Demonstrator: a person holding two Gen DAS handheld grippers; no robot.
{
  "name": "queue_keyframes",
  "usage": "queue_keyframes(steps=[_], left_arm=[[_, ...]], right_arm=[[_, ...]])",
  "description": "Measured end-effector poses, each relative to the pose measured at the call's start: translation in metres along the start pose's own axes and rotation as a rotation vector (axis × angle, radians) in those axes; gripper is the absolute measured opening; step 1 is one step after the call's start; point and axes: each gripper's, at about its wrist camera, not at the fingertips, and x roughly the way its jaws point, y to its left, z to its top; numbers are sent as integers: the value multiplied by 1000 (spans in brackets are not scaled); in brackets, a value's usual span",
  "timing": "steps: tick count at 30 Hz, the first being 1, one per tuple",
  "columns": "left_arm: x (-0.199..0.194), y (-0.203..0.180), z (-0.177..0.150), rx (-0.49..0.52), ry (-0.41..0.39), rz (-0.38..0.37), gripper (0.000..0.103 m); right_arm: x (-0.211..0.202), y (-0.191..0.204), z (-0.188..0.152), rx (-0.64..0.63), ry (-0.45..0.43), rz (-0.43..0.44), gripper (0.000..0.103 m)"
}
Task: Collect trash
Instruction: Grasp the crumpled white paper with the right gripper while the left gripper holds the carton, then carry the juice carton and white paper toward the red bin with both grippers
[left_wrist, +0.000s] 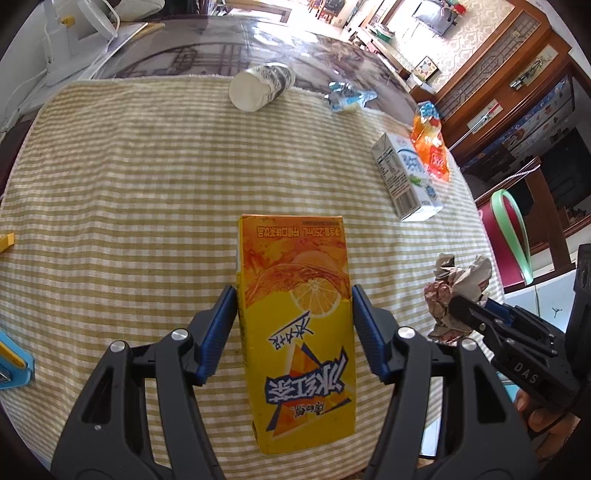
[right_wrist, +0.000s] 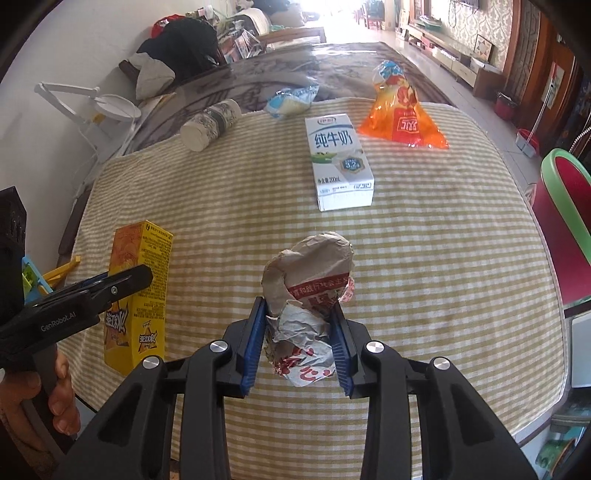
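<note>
Nearest: yellow tea carton (left_wrist: 297, 325), pinched between the blue pads of the left gripper (left_wrist: 293, 295), at 6 o'clock in the left view.
Right gripper (right_wrist: 298, 306): jaws pressed onto one crumpled paper wad (right_wrist: 308, 291), at 6 o'clock in its own view.
Table (left_wrist: 207, 59): one, glossy dark top, mostly covered by one yellow-and-white checked cloth (left_wrist: 147, 177).
Cartons: two, the held tea carton and a white milk carton (right_wrist: 340, 162) lying flat at 12 o'clock in the right view.
Orange snack bag (right_wrist: 402, 114): one, at 1 o'clock, just beyond the milk carton.
Paper cup (right_wrist: 210, 123): one, on its side at 11 o'clock, at the cloth's far edge.
Blue-white wrapper (right_wrist: 291, 101): one, crumpled, at 12 o'clock past the cloth.
Room: long bright room, wooden cabinets on the right wall.
Around: white desk lamp (right_wrist: 92, 103) at 10 o'clock; green-rimmed red bin (right_wrist: 569, 206) at 3 o'clock, off the table edge.
</note>
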Motion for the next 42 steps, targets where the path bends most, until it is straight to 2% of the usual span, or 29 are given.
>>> queue_keyframes(steps=[10, 21, 28, 35, 42], left_arm=[[-7, -5, -2, -9, -15, 18, 60], [-6, -23, -6, -6, -19, 38, 60], [3, -56, -7, 4, -16, 63, 60], [19, -104, -12, 36, 3, 56, 60], [29, -135, -15, 33, 2, 62, 60]], right_arm=[[-15, 2, 5, -40, -63, 22, 32], [-24, -11, 2, -53, -81, 39, 33], [-39, -36, 2, -73, -109, 43, 33], [-41, -80, -1, -44, -91, 45, 33], [-43, -113, 3, -48, -89, 53, 33]])
